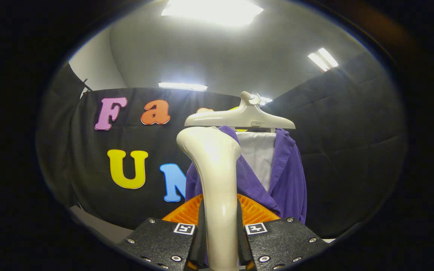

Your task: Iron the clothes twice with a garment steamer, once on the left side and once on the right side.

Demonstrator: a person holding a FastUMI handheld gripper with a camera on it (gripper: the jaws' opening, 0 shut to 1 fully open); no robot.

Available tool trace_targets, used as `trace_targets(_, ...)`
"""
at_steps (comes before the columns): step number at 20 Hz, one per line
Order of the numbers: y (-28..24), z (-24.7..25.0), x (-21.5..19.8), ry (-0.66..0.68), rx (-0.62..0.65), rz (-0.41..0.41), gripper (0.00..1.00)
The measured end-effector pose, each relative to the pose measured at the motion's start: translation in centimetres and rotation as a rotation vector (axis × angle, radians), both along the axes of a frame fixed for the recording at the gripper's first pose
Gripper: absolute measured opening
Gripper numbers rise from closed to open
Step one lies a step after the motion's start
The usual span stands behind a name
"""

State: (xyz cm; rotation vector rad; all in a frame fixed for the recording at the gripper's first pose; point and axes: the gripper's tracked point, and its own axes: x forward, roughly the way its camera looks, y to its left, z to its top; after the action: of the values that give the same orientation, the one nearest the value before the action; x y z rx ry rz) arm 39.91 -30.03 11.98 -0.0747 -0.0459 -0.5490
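Gripper view: steamer (217,180) between fingers (256,229).

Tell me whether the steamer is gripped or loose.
Gripped: the hand-held gripper has both fingers pressed against the steamer handle, which stands upright between them, ahead of the purple shirt.

Gripper (220,229) raised and tilted upward; jaws closed from both sides on the steamer (217,180) handle; fingers (164,241) pressing its stem.
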Motion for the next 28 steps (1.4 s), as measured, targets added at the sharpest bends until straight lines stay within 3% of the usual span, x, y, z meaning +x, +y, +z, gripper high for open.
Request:
trace_targets(8,-2.4,-5.4,1.2,0.086,0.029,-0.036,0.34)
trace_targets(28,-2.7,-22.9,-6.2,0.311,0.119,-0.082,0.34)
